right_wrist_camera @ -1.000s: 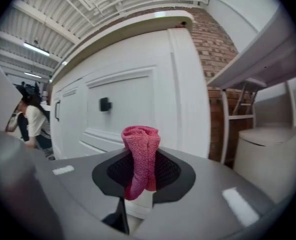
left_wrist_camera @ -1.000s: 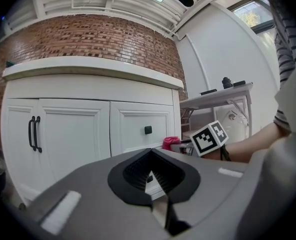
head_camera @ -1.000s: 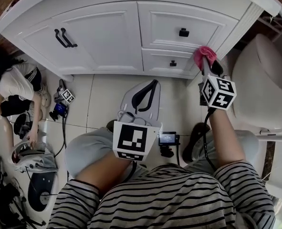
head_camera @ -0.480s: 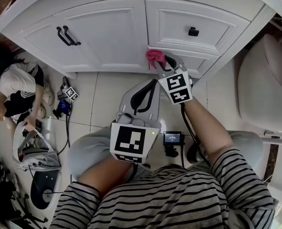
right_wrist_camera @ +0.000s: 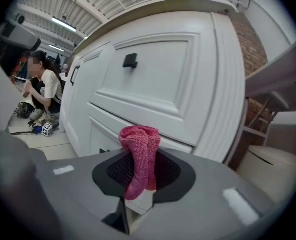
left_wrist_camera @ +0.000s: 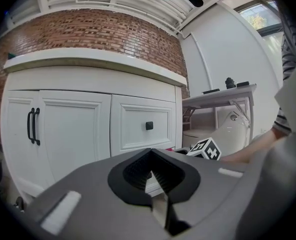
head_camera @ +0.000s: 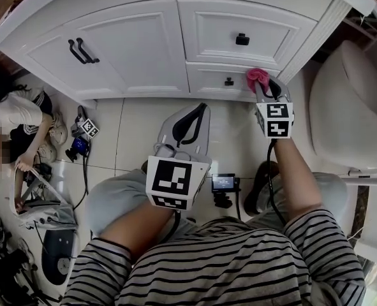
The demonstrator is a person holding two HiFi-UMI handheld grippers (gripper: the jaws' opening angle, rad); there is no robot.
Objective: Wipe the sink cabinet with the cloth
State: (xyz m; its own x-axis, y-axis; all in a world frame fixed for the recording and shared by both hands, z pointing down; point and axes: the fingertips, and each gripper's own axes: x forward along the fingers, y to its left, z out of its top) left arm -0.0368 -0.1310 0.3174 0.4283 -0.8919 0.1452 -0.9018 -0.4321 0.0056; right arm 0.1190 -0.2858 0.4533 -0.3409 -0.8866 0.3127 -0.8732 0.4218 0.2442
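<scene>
Tiled floor [head_camera: 137, 132] under me, white sink cabinet [head_camera: 143, 43] dead ahead, so here's where things stand. The pink cloth [head_camera: 257, 76] is bunched up and clamped in my right gripper [head_camera: 266, 88]. The jaws are closed on its lower part, and the top of it pokes up past the tips like a little tuft. In the right gripper view the cloth [right_wrist_camera: 139, 156] sits right in the middle of that gripper [right_wrist_camera: 142, 171], with the panelled drawer fronts filling the frame behind it.

From the head view the cloth is at the right end of the lower drawer [head_camera: 217, 80], close to the cabinet's corner post. It looks like it's touching the white face, but I honestly can't tell. The small black knob [head_camera: 229, 81] on that drawer is just left of the cloth, and the upper drawer's knob [head_camera: 242, 40] is above it.

My left gripper [head_camera: 187, 123] hangs lower and well apart from the cabinet, over the floor. Its jaws [left_wrist_camera: 155, 176] are together at the tips with nothing between them.

Further out, the cabinet's double doors carry two black bar handles [head_camera: 81, 50]. A white toilet [head_camera: 347, 107] stands to the right of the cabinet. Off to the left a person [head_camera: 16, 116] crouches on the floor, with a small marker cube [head_camera: 90, 128] lying nearby.
</scene>
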